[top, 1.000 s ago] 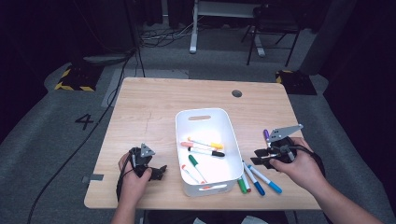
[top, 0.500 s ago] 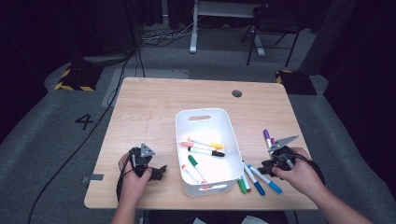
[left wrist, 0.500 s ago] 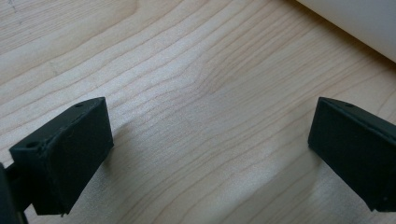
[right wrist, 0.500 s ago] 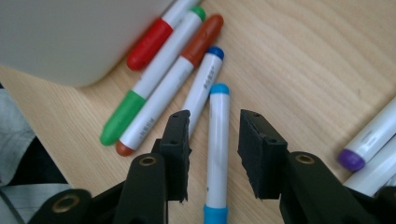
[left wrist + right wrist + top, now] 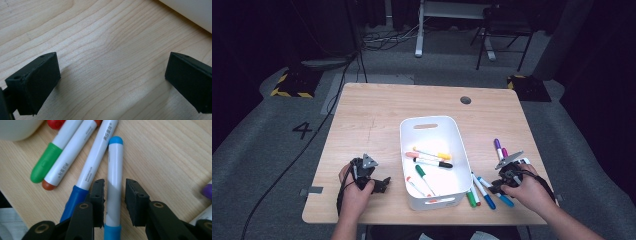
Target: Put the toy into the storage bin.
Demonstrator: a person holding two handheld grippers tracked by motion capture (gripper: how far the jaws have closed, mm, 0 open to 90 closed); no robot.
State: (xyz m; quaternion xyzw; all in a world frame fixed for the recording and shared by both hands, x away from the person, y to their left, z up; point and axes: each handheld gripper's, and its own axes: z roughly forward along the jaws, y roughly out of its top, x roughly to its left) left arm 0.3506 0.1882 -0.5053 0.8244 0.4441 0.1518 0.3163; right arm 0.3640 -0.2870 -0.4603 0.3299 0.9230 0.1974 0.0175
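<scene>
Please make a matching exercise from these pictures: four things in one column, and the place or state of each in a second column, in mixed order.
Things:
1. light blue marker
2. yellow-capped marker
3. purple marker
4. left gripper

Places or states:
A. inside the white bin
B. open, above bare wood
C. between the jaws of the right gripper
D. on the table, beyond the right gripper

Pairs: 1-C, 2-A, 3-D, 4-B.

Note: the right gripper's jaws have just been closing, with the light blue marker between them.

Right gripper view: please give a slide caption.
Right hand-held gripper closing around light-blue marker on wooden table.
</scene>
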